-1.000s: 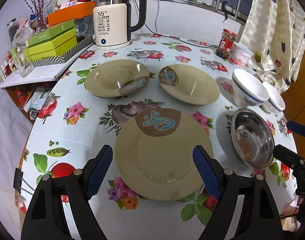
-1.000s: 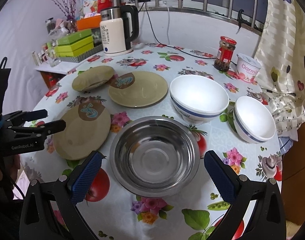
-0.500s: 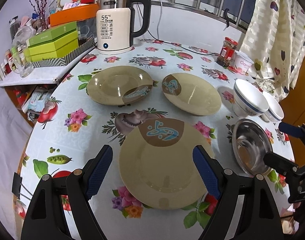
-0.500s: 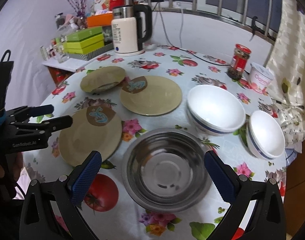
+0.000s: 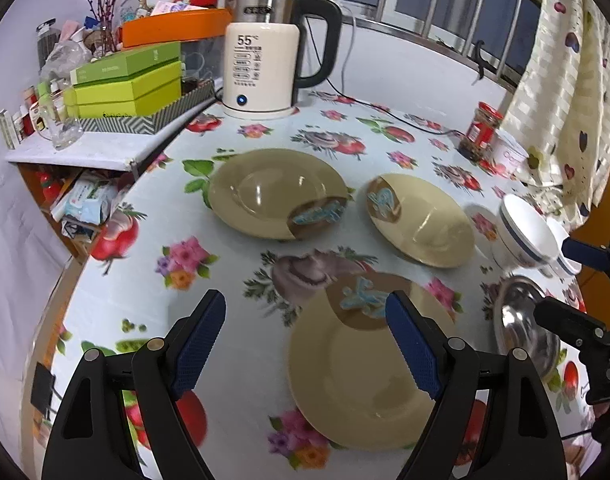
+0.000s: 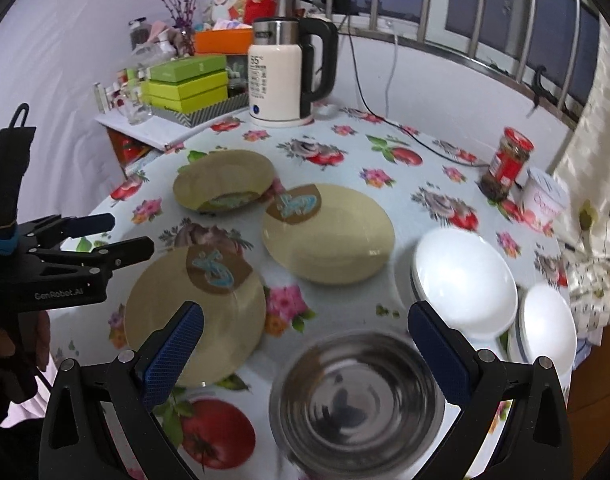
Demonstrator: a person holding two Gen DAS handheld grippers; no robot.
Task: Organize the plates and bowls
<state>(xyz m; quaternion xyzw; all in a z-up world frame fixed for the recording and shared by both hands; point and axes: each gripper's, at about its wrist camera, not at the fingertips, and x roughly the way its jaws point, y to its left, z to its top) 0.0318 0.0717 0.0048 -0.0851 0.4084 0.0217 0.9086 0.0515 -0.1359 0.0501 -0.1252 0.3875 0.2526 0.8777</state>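
Note:
Three tan plates lie on the flowered tablecloth: a near plate (image 5: pixel 365 364) (image 6: pixel 197 312), a far left deep plate (image 5: pixel 277 192) (image 6: pixel 225 184) and a far right plate (image 5: pixel 421 220) (image 6: pixel 329 232). A steel bowl (image 6: pixel 361 400) (image 5: pixel 525 336) sits at the front right, with a big white bowl (image 6: pixel 465 284) (image 5: pixel 525 232) and a small white bowl (image 6: pixel 545 324) behind it. My left gripper (image 5: pixel 305 344) is open and empty above the near plate's left side. My right gripper (image 6: pixel 305 348) is open and empty above the steel bowl.
A white electric kettle (image 5: pixel 265 64) with its cord stands at the back. Green boxes (image 5: pixel 125 84) sit on a side shelf at the left. A red-lidded jar (image 6: pixel 505 164) and a white tub (image 6: pixel 545 196) stand at the back right, by the curtain (image 5: pixel 565 92).
Both grippers have drawn back and risen; the left view has swung left, so the near plate sits more to the right. Both stay open. Nothing on the table has moved.

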